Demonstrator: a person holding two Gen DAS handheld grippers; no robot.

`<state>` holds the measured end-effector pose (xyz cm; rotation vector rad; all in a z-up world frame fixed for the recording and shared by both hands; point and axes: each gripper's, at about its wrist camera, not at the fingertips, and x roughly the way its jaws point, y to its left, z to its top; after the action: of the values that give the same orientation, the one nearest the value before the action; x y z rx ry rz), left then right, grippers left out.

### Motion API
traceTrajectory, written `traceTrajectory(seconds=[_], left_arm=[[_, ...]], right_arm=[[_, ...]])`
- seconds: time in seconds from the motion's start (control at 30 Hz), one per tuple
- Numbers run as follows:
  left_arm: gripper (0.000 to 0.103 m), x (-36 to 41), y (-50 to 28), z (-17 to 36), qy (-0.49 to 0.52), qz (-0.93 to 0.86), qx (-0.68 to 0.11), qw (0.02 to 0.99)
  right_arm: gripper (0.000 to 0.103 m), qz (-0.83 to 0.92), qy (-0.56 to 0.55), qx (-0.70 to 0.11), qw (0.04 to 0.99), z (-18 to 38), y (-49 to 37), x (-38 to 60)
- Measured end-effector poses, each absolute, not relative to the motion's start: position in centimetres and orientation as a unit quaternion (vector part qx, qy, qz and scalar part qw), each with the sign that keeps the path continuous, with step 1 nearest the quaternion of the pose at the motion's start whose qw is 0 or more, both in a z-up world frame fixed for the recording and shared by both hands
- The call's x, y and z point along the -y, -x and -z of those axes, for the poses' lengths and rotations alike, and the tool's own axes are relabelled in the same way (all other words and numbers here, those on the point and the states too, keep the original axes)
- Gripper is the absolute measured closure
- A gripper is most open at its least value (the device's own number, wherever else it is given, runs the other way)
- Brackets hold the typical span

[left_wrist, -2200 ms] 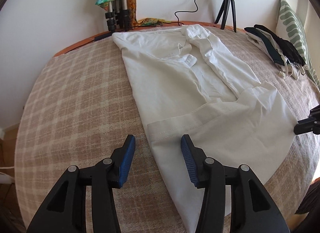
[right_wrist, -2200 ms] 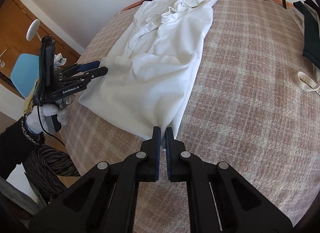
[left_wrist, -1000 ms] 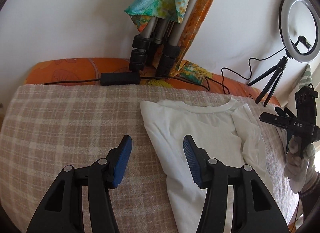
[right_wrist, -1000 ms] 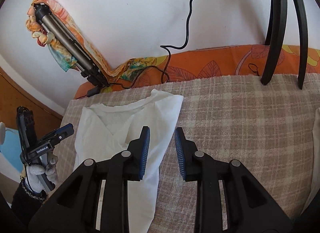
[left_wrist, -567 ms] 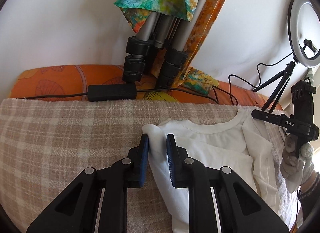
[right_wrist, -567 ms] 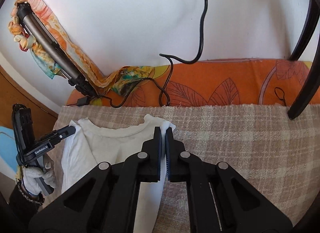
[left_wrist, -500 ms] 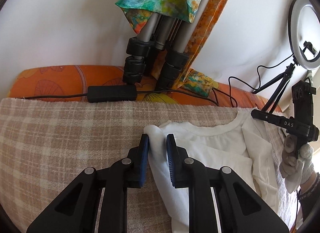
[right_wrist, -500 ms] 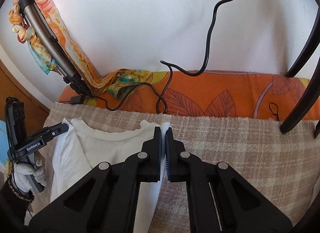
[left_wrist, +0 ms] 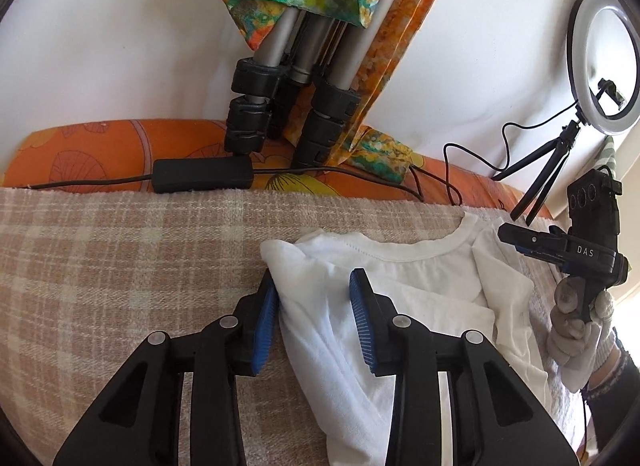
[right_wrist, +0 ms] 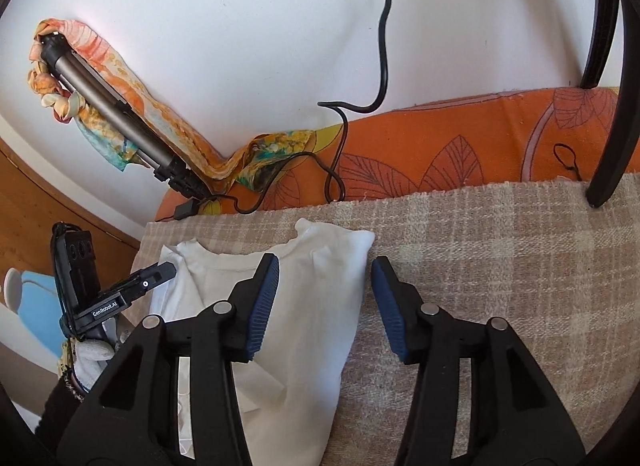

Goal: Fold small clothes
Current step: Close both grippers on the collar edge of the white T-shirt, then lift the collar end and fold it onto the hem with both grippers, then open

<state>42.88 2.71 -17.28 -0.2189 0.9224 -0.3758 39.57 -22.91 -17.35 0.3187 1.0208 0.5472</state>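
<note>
A white shirt (left_wrist: pixel 404 298) lies folded lengthwise on the checked blanket (left_wrist: pixel 120 266), its collar end near the far edge. My left gripper (left_wrist: pixel 314 290) is open, its blue pads either side of the shirt's left top corner. My right gripper (right_wrist: pixel 325 270) is open over the shirt's right top corner (right_wrist: pixel 340 266). The right gripper also shows at the right of the left wrist view (left_wrist: pixel 516 238), and the left gripper at the left of the right wrist view (right_wrist: pixel 160 270).
An orange patterned cover (left_wrist: pixel 100 145) runs along the wall behind the blanket. A tripod (left_wrist: pixel 280 105) draped with a colourful scarf, a black adapter with cable (left_wrist: pixel 202 173) and a ring light on a small tripod (left_wrist: pixel 604 61) stand there. A black tripod leg (right_wrist: pixel 612 125) rests on the blanket at right.
Both grippers were shut on the shirt's top corners half a second ago. Both have opened and let the corners drop onto the blanket.
</note>
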Motion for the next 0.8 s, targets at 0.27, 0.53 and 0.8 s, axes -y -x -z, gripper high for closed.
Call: traceTrajectory(seconds=[0.27, 0.53, 0.8], left_arm=[[0.098, -2.0, -41.4, 15.1, 0.099, 0.195, -0.414, 0.884], [0.099, -2.8, -36.0, 11.0, 0.096, 0.207, -0.386, 0.894], [0.099, -1.6, -27.7, 7.2, 0.055, 0.215, -0.36, 0.906]], right_arm=[[0.096, -0.277, -0.122, -0.461, 0.834, 15.0, -37.8, 21.1], [0.097, -0.296, -0.133, -0.426, 0.845, 10.0, -32.4, 22.7], [0.097, -0.303, -0.118, -0.418, 0.849, 6.8, -24.0, 23.3]])
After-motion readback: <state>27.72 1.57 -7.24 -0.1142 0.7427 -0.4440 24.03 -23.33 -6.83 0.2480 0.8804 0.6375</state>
